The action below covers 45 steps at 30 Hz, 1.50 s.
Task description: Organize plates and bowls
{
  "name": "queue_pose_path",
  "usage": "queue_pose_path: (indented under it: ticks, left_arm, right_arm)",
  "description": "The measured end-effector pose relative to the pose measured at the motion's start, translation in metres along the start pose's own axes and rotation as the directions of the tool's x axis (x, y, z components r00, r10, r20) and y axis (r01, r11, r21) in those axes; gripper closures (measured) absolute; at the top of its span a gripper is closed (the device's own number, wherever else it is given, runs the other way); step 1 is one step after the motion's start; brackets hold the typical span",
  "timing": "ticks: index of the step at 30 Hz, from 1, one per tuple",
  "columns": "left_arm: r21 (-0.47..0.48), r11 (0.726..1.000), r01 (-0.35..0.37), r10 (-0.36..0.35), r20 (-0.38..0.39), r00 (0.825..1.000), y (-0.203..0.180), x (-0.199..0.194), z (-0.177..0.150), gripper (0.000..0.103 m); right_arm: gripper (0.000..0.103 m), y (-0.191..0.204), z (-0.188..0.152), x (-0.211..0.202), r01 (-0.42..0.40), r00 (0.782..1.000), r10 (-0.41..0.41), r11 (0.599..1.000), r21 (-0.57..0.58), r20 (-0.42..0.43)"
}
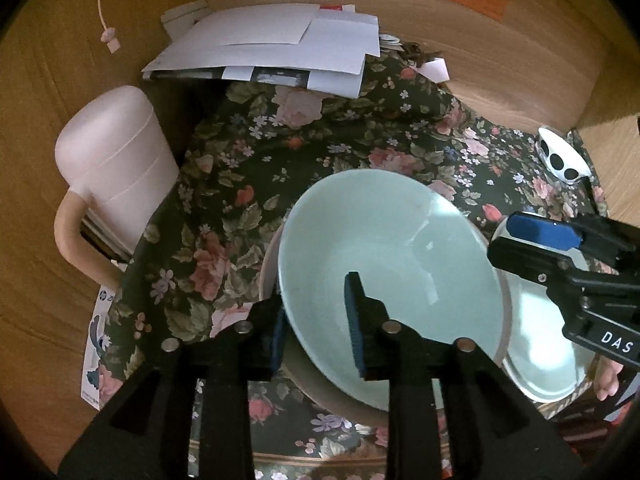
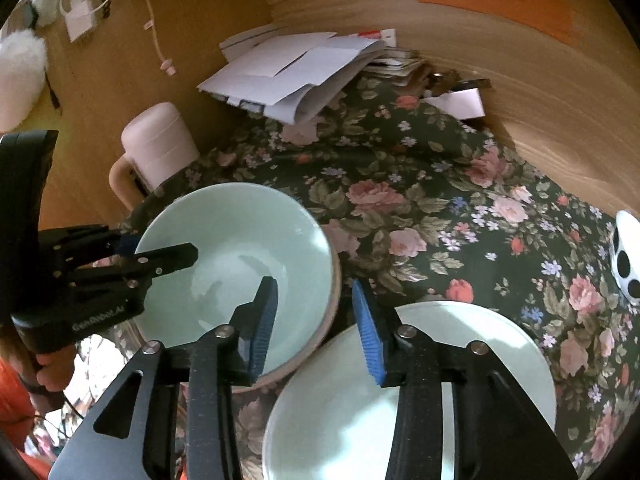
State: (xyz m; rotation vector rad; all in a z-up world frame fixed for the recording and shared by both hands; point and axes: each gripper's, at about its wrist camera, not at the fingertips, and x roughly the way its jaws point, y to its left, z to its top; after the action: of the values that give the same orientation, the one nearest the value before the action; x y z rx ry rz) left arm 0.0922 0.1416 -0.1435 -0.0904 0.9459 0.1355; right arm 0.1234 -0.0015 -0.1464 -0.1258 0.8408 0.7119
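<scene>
A pale green bowl (image 1: 392, 248) sits on the floral cloth (image 1: 280, 152); it also shows in the right wrist view (image 2: 240, 240). My left gripper (image 1: 316, 324) straddles its near-left rim, one pad inside and one outside, jaws open around the wall. It shows at the left of the right wrist view (image 2: 156, 256). A pale green plate (image 2: 460, 360) lies right of the bowl, also in the left wrist view (image 1: 540, 352). My right gripper (image 2: 316, 328) is open, one finger over the bowl's right rim, the other over the plate.
A pink lidded jug (image 1: 112, 160) stands at the left edge of the cloth. A stack of white papers (image 1: 280, 40) lies at the back. A white dish with black dots (image 1: 560, 156) sits at the far right. Wooden walls enclose the area.
</scene>
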Motion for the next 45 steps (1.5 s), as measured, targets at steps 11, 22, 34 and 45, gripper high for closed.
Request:
queue_pose_path:
  ticks: [11,22,34,45]
  left_arm:
    - [0.041,0.999,0.011,-0.016,0.117,0.993,-0.014,-0.033,0.029,0.041]
    - [0.151,0.987,0.048,-0.082,0.226,0.971,-0.085,-0.046,0.068,0.025]
    - [0.188,0.974,0.129,-0.165,0.195,0.967,-0.162,-0.010,0.116,0.018]
    - [0.258,0.957,0.131,-0.157,0.084,0.984,-0.217,0.040,0.140,0.018]
  right_arm:
    - [0.032,-0.045,0.005,-0.046,0.104,0.986,-0.113,0.992,0.075,0.124]
    - [0.017,-0.109,0.009,-0.099,0.236,0.940,-0.271,0.954,0.183,0.205]
    - [0.015,-0.178,0.002,-0.123,0.319,0.906,-0.383,0.897,0.306,0.181]
    - [0.014,-0.239,-0.014,-0.107,0.328,0.905,-0.411,0.841,0.429,0.113]
